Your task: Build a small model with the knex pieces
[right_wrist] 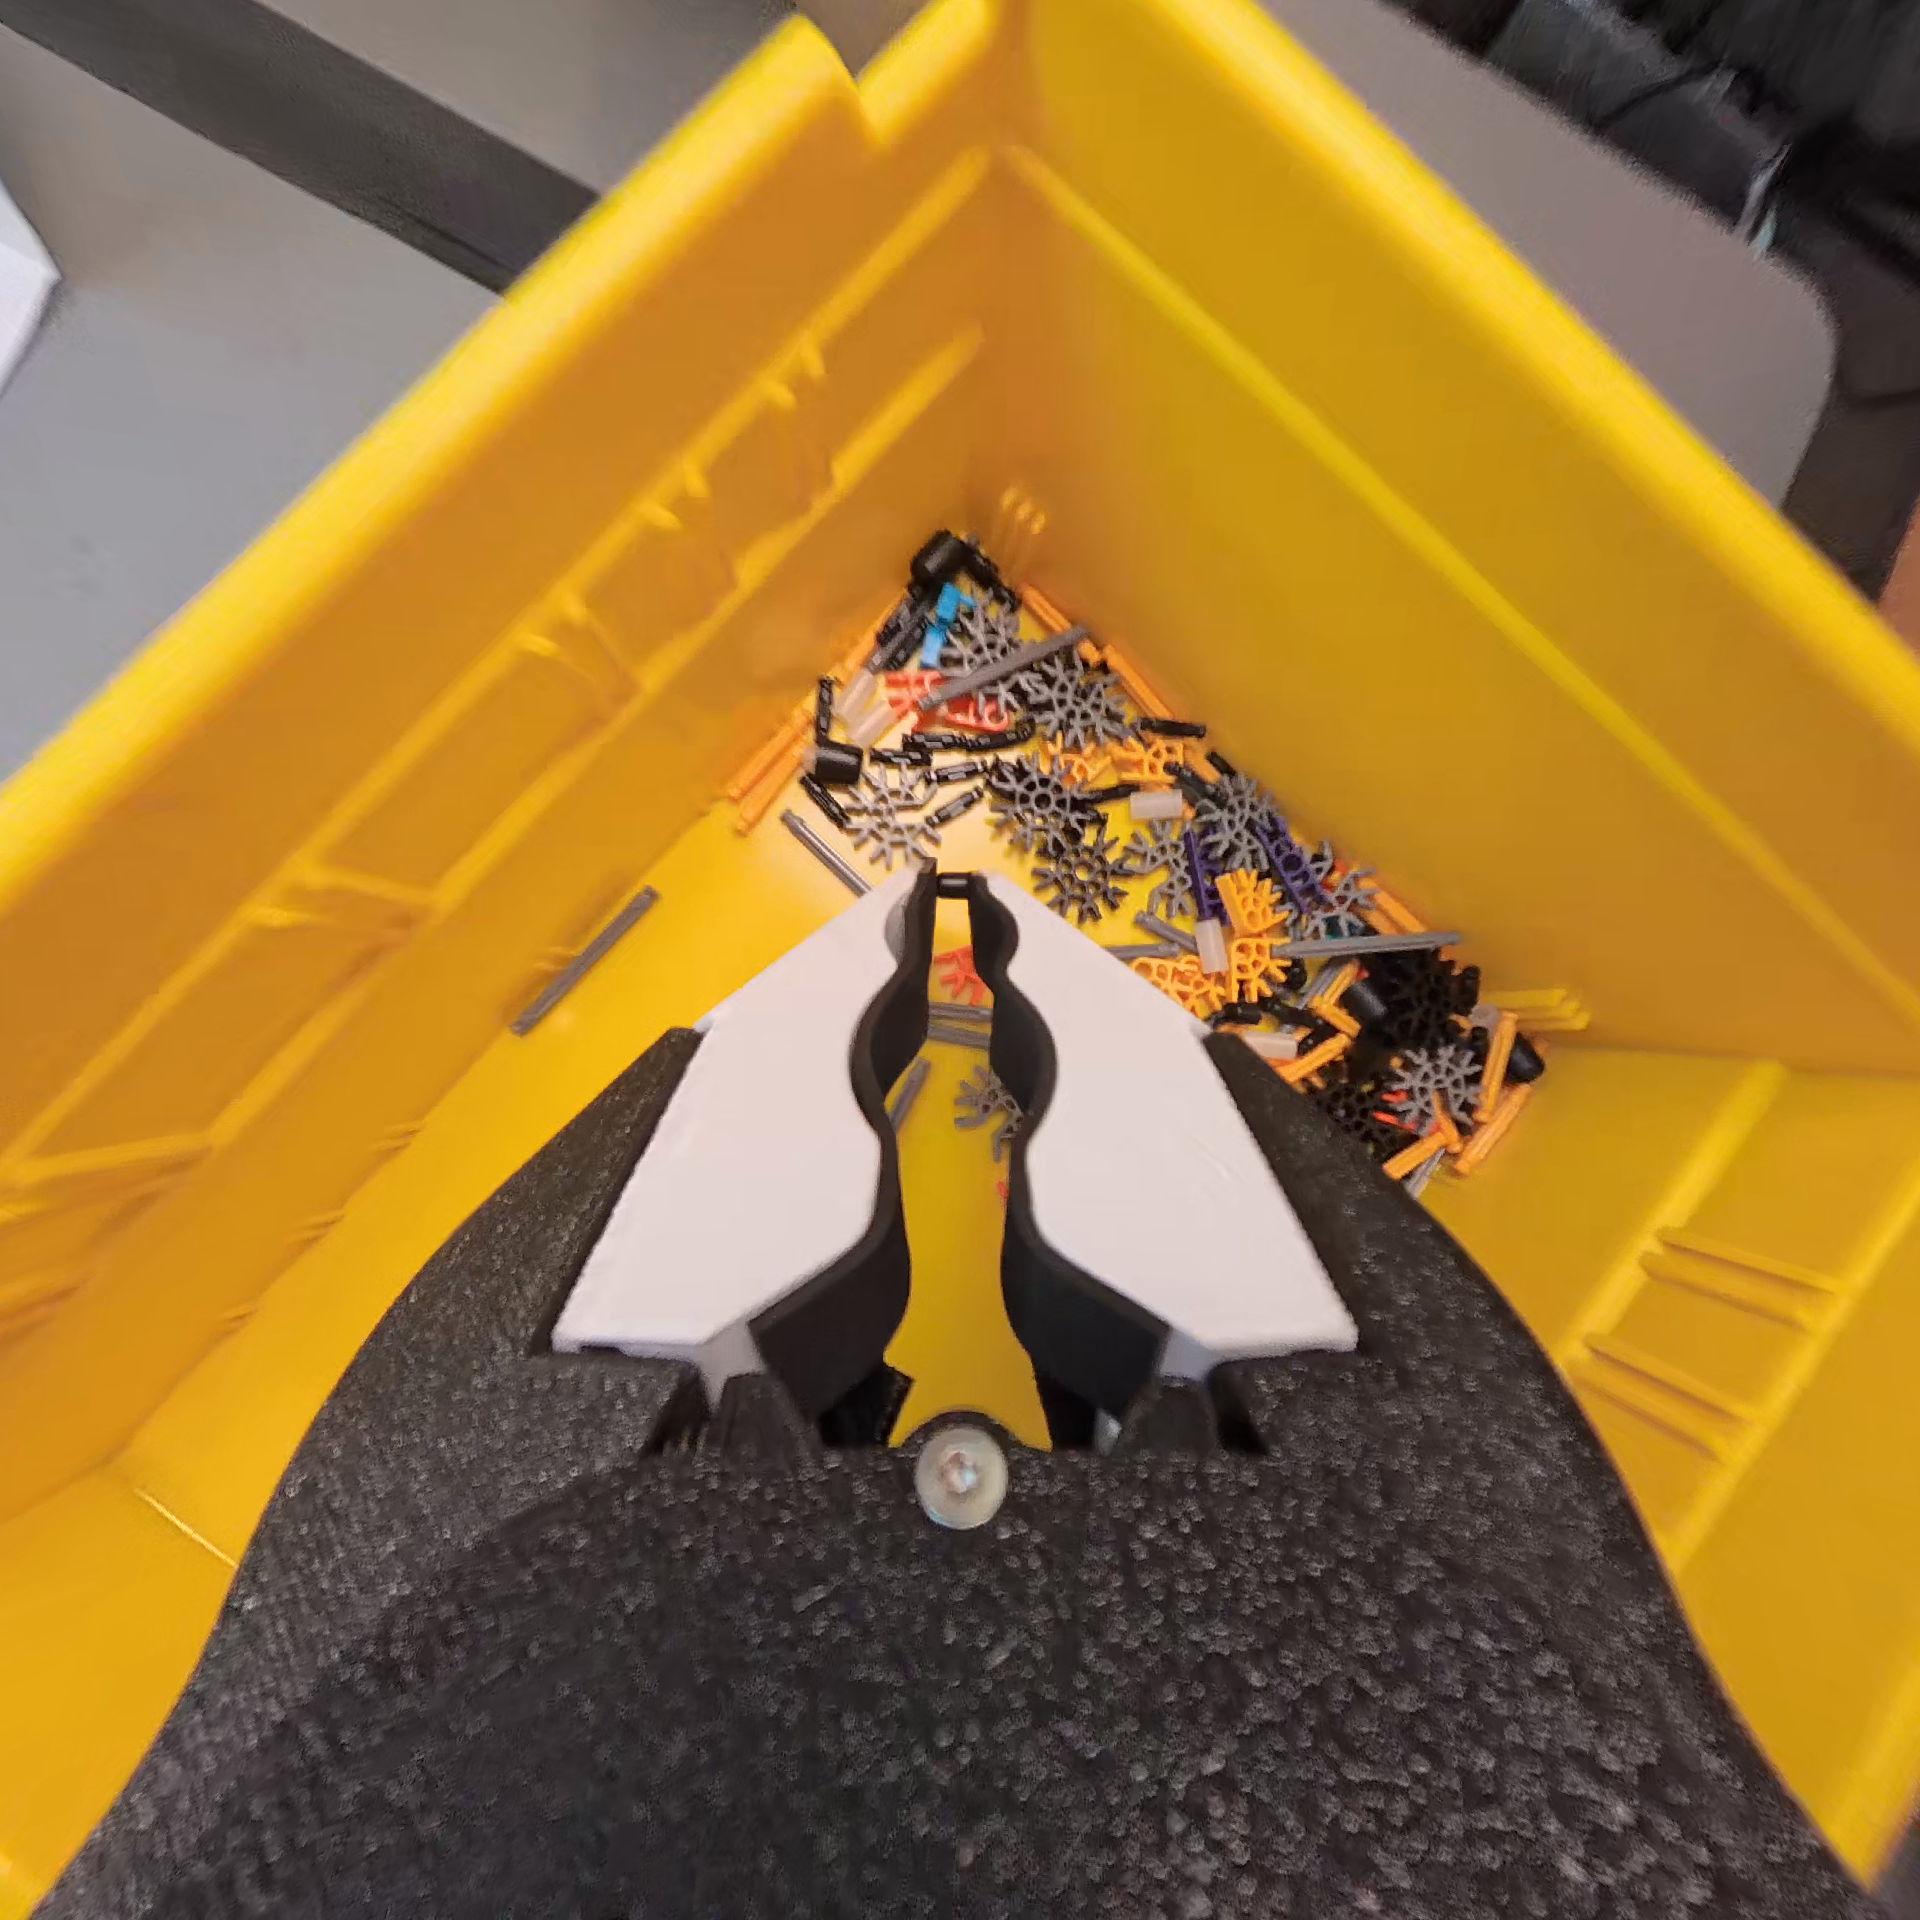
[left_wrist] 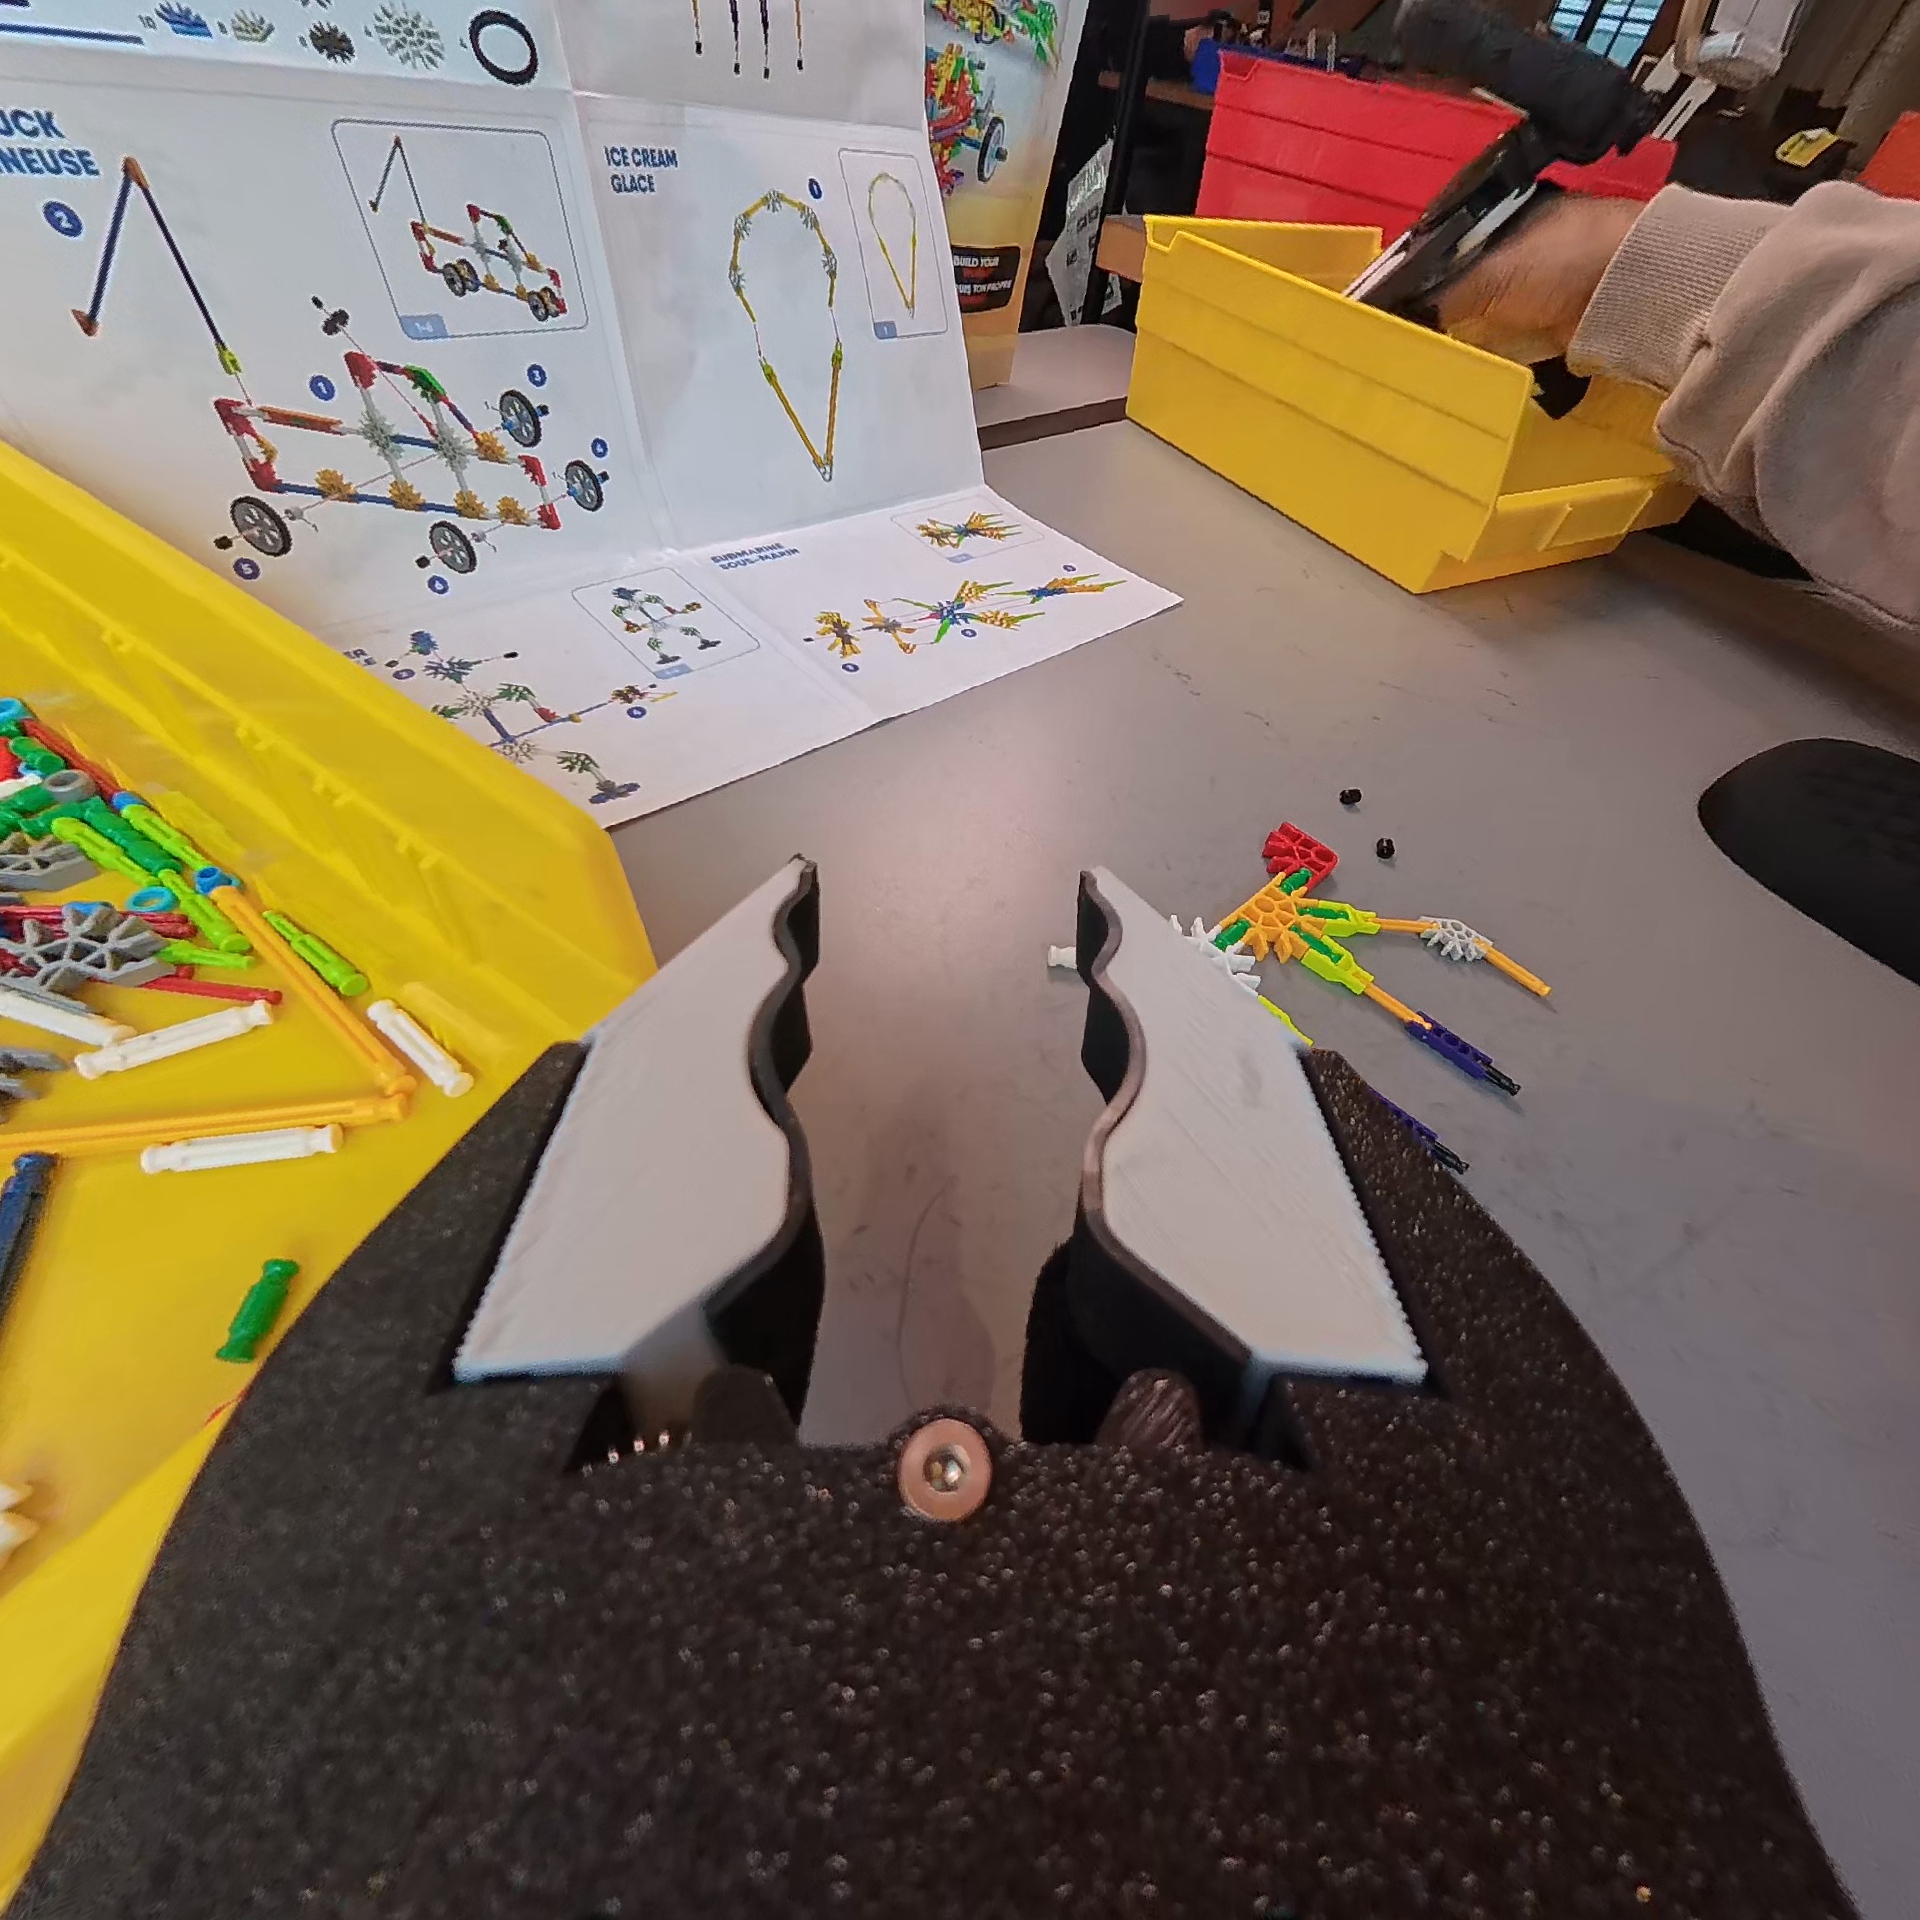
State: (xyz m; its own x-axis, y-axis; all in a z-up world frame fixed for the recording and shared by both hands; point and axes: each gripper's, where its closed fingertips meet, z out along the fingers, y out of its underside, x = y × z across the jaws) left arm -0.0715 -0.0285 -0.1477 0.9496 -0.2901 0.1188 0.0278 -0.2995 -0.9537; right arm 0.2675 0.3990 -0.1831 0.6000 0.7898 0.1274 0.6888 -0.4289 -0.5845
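Note:
My left gripper (left_wrist: 945, 883) is open and empty, low over the grey table (left_wrist: 1351, 1351). Just right of its right finger lies a small figure built from construction pieces (left_wrist: 1309, 935), with red, orange, green, white and purple parts. A short white rod (left_wrist: 1060, 956) lies beside that finger. My right gripper (right_wrist: 954, 889) is inside a yellow bin (right_wrist: 1351, 468), over a pile of grey, black and orange connectors and rods (right_wrist: 1143, 821). Its jaws are nearly closed and pinch a small black piece (right_wrist: 954, 881) at the tips.
A yellow bin (left_wrist: 343, 821) of loose rods and connectors stands at the left. An instruction sheet (left_wrist: 520, 364) leans behind it. Two tiny black pieces (left_wrist: 1351, 798) lie on the table. At back right a sleeved hand (left_wrist: 1538, 281) reaches into the other yellow bin (left_wrist: 1330, 416); red bins (left_wrist: 1340, 145) stand behind. One gripper's finger ends stand about 55 cm off the other's.

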